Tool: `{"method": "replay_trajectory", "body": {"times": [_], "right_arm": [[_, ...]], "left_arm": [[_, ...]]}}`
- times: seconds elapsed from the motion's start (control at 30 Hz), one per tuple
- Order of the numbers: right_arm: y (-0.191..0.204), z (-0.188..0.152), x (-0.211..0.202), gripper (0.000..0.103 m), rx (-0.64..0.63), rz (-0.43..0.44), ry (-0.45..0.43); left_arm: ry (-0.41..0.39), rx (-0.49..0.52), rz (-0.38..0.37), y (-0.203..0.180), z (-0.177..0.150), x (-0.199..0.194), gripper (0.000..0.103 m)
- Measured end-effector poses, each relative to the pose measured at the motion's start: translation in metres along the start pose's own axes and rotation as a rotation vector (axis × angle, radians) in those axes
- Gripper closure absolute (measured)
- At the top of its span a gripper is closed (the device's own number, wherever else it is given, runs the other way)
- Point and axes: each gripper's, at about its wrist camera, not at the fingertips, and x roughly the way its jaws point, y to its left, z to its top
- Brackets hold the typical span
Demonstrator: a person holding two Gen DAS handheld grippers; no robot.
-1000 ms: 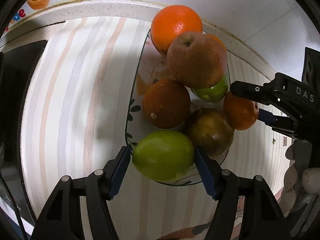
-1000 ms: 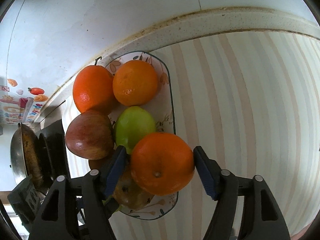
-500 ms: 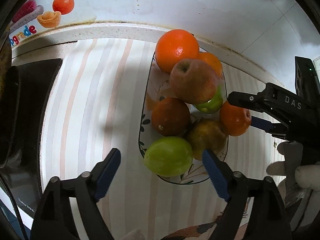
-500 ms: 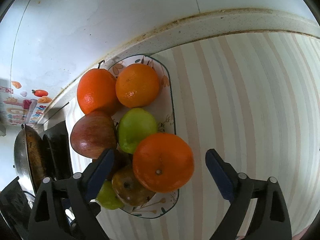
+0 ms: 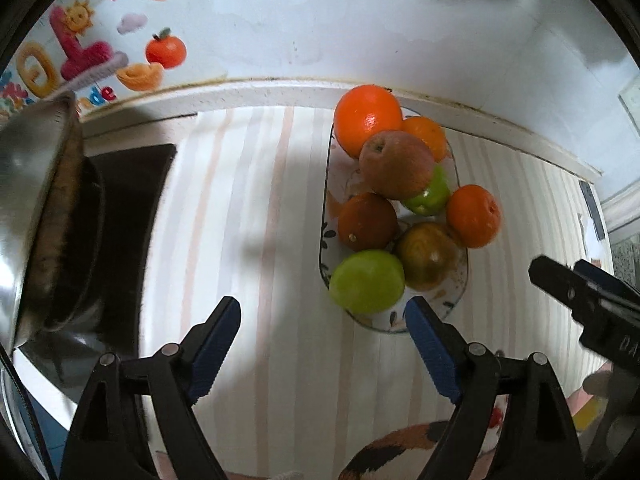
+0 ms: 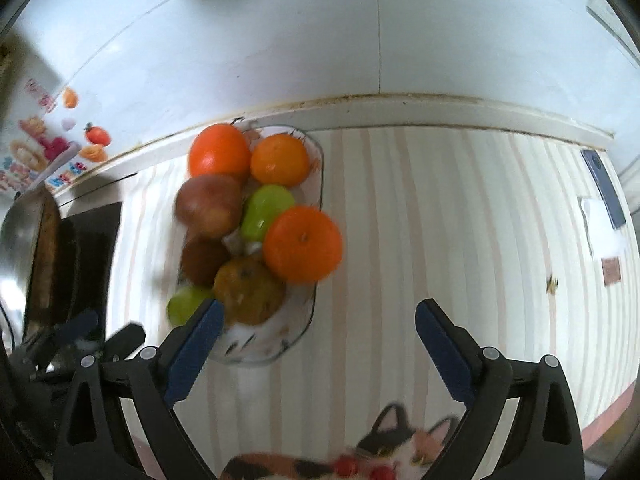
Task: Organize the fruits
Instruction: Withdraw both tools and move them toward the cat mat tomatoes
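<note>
Left wrist view: fruit heaped on the oval plate on the striped bench, green apple just ahead-right of the empty, spread left tool; right tool, likewise apart, hangs farther off.

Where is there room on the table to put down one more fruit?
The striped cloth lies bare between the plate and the phone on its right. A narrower bare strip runs between the plate's left rim and the black stove. The plate itself is crowded, fruit piled on fruit.
</note>
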Motion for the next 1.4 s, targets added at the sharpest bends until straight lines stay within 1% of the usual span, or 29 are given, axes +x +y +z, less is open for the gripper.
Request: {"method": "replay_trajectory", "body": {"times": [0.03, 0.17, 0.27, 0.33, 0.6, 0.8, 0.87, 0.93, 1.13, 1.27, 1.4], "right_arm": [[0.003, -0.004, -0.006, 0.004, -0.004, -0.006, -0.009], [0.007, -0.025, -0.04, 0.004, -0.015, -0.01, -0.057], [0.007, -0.038, -0.066, 0.004, -0.001, -0.005, -0.09], [0.008, -0.046, -0.086, 0.004, -0.006, -0.02, -0.126], [0.013, -0.065, -0.155, 0.004, -0.016, -0.035, -0.214], [0.021, -0.082, -0.198, 0.004, -0.027, -0.021, -0.264], [0.025, -0.088, -0.212, 0.004, -0.036, -0.017, -0.287], [0.029, -0.093, -0.221, 0.004, -0.048, -0.018, -0.297], [0.034, -0.103, -0.242, 0.004, -0.057, 0.0, -0.311], [0.036, -0.105, -0.246, 0.004, -0.064, 0.01, -0.31], [0.034, -0.104, -0.242, 0.004, -0.047, 0.046, -0.293]], "left_arm": [[-0.009, 0.009, 0.014, -0.001, -0.003, -0.008, 0.019], [-0.045, 0.031, 0.009, -0.001, -0.011, -0.032, 0.019], [-0.074, 0.024, 0.0, 0.0, -0.02, -0.054, 0.019], [-0.093, 0.022, -0.001, 0.001, -0.025, -0.068, 0.019], [-0.167, 0.056, 0.002, -0.005, -0.044, -0.124, 0.019], [-0.212, 0.06, 0.008, -0.005, -0.056, -0.162, 0.019], [-0.219, 0.06, -0.01, -0.006, -0.06, -0.172, 0.019], [-0.219, 0.058, -0.021, -0.006, -0.066, -0.18, 0.019], [-0.218, 0.057, -0.019, -0.007, -0.077, -0.192, 0.019], [-0.233, 0.054, -0.014, -0.006, -0.081, -0.198, 0.019], [-0.243, 0.047, -0.015, -0.006, -0.08, -0.2, 0.019]]}}
